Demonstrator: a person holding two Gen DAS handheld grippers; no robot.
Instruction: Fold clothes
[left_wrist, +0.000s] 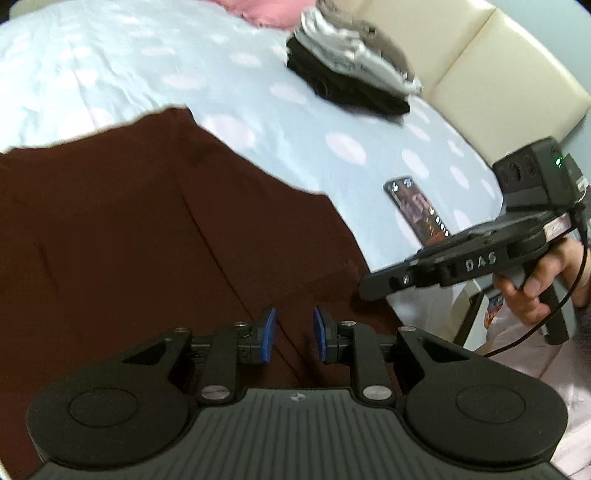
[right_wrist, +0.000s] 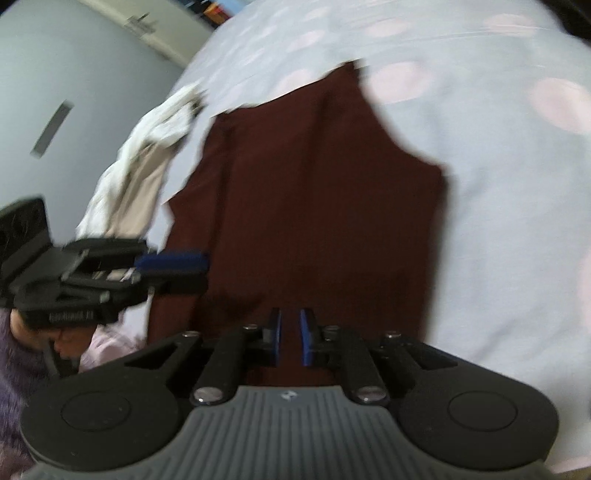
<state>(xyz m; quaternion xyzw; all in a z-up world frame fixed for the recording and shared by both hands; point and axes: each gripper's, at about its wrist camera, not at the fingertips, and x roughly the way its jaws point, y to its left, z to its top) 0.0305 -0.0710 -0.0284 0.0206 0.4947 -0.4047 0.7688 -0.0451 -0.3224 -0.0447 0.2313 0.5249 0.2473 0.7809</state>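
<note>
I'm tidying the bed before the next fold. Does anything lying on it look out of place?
Yes: a phone with its screen lit lies on the spotted sheet, just beyond the dark red garment. It is not laundry and sits where cloth could sweep over it. The folded pile looks tidy.

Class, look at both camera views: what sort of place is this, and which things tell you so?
Most likely a bedroom. The maroon garment lies on a bed with a pale blue spotted sheet, a cream padded headboard stands behind it, and a stack of folded clothes sits on the sheet.
</note>
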